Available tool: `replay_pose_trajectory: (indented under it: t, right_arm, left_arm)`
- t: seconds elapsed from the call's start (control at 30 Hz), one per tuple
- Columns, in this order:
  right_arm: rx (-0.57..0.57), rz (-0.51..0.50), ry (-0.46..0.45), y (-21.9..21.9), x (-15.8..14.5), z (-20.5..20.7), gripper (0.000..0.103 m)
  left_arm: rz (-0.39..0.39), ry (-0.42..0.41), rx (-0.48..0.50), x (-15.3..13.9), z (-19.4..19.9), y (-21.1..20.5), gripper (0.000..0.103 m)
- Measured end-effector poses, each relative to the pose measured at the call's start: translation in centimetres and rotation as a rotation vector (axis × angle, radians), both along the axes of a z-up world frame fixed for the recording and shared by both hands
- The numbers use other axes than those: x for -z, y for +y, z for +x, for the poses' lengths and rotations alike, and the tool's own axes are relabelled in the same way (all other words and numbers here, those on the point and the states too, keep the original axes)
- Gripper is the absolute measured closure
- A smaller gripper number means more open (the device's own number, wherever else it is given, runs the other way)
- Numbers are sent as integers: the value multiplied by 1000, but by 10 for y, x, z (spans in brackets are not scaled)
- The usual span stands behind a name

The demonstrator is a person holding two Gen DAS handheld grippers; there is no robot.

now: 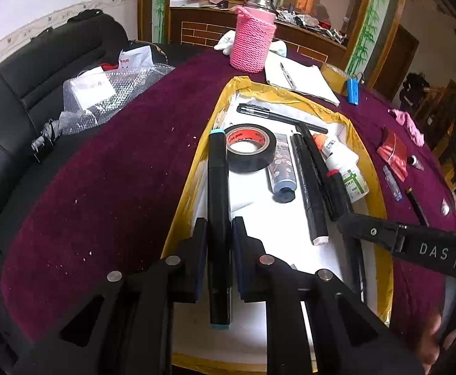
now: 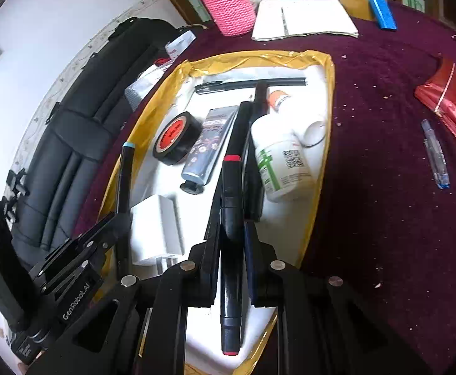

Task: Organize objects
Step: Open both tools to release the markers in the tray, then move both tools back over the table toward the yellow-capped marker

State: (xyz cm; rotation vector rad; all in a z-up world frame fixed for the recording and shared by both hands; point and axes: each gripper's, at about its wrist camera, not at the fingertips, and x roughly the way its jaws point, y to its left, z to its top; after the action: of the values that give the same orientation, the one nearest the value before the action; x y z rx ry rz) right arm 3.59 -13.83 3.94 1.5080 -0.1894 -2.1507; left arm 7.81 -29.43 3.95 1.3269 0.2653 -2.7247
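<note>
1. The tray (image 1: 290, 93), a white box rimmed with yellow tape, sits on the purple worktop (image 1: 118, 172) and serves as the collecting place: tape roll (image 1: 249, 148), tube (image 1: 282, 172), white bottle (image 1: 346, 168) and several pens already lie in it.
2. The left gripper (image 1: 218, 240) has its jaws closed on the blue-capped marker (image 1: 218, 218), gripping the barrel near mid-length so the marker runs from 6 to 12 o'clock along the tray's left edge, apparently parallel to the other pens.
3. The right gripper (image 2: 232, 243) has its jaws pinched on the red-capped marker (image 2: 231, 240), likewise pointing towards 12 o'clock, just beside the black pens at the tray's middle.
4. Both grippers reach in low from 6 o'clock, side by side, tilted down over the tray.
5. A clear pen (image 2: 435, 156) and red packet (image 2: 449, 100) lie outside at 3 o'clock, probably still to be gathered.
</note>
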Motion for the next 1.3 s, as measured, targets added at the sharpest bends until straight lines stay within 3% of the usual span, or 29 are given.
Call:
replay_pose_trajectory:
  t: [0.13,0.3,0.47,0.67,0.77,1.0,1.1,1.3]
  right_arm:
    - [4,10,4,0,0,-1,90]
    - [6,22,16,-4,0,-1,89]
    - [6,-41,19,0,-5,2,67]
    - [-14,-35,85,-1,-17,14,51]
    - [-36,-67,103,0,-20,18,49]
    - [-92,-180,12,-1,-7,21,47]
    - [-121,-216,1,1,-6,24,47]
    - [-235,-317,-95,-4,3,30,42]
  left_arm:
    - [-16,-6,8,-1,-2,1,86]
    - [48,-28,48,2,-1,4,54]
    - [57,-33,35,0,2,7,53]
    - [112,-8,17,-13,14,4,50]
    - [114,22,20,-23,21,9,49]
    - [14,134,-62,-53,46,13,48]
    - [-50,179,-93,-64,55,19,39]
    - [-174,236,-104,-82,62,40,35]
